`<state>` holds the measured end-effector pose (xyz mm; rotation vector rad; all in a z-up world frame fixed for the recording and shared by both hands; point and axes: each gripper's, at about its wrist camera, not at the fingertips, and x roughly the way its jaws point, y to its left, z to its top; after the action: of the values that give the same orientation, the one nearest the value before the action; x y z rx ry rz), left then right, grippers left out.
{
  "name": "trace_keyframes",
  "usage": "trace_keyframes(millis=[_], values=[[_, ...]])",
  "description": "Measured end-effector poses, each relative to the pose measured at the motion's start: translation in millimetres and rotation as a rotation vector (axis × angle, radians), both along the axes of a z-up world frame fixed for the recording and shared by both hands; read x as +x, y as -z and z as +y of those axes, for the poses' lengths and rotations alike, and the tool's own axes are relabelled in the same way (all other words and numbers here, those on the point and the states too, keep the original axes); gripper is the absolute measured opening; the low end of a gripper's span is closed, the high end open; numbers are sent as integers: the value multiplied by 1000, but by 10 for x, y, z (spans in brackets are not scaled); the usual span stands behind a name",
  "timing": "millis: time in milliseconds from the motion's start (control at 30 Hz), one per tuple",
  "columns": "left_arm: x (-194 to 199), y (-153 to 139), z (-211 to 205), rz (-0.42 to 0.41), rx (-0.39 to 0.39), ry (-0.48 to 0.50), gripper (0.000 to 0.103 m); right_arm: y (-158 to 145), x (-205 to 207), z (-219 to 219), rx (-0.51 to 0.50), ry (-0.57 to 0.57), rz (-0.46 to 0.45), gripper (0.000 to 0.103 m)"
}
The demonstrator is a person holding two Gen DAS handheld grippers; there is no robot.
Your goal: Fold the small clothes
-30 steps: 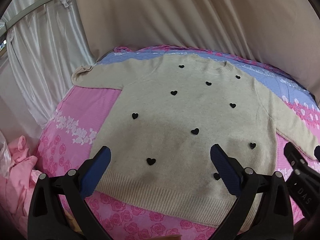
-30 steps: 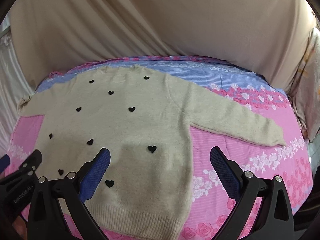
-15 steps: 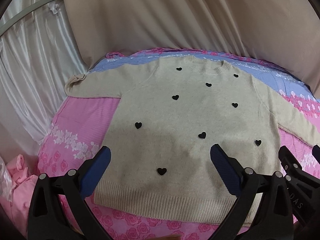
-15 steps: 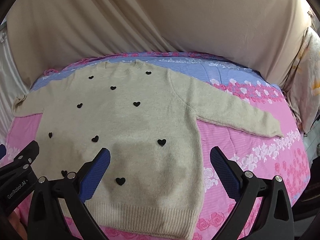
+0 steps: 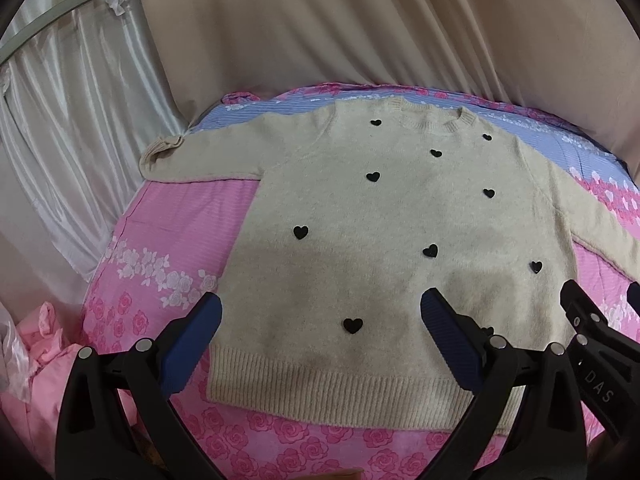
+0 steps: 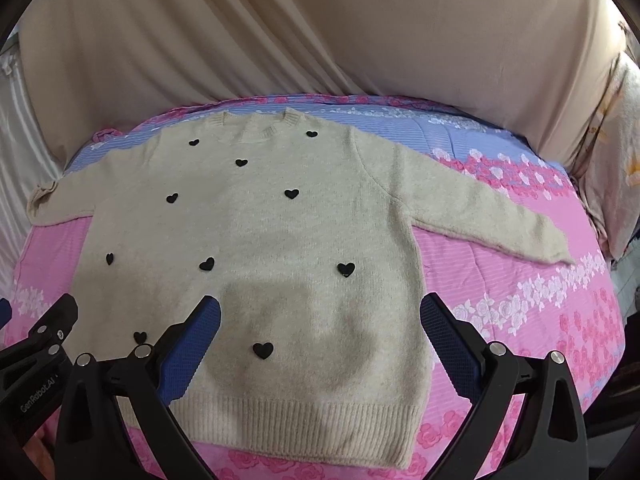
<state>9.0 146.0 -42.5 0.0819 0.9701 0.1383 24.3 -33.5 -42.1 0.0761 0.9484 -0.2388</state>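
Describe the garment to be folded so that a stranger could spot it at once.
On the pink and blue floral bedsheet a beige knitted sweater lies flat, both sleeves spread. Small black hearts dot its front, unlike the plain pink clothes heaped at the bed's left edge.

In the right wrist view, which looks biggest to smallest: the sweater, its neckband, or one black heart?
1. Sweater, by far.
2. Neckband.
3. Black heart; nearer hearts look bigger than far ones.
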Motion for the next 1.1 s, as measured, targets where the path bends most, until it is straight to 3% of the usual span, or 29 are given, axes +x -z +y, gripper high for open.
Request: trace_keyframes(millis=[433,700,1100], values=[[-133,-64,146,-35,-2,-47,98,-74,-5,208,-27,-58,-27,98],[-102,-110,-40,-56,-12,2,98,-169,-35,-25,-23,-4,-52,98],[-29,-109,-59,-53,-17,-2,98,-163,28,-121,-18,1,-59,98]])
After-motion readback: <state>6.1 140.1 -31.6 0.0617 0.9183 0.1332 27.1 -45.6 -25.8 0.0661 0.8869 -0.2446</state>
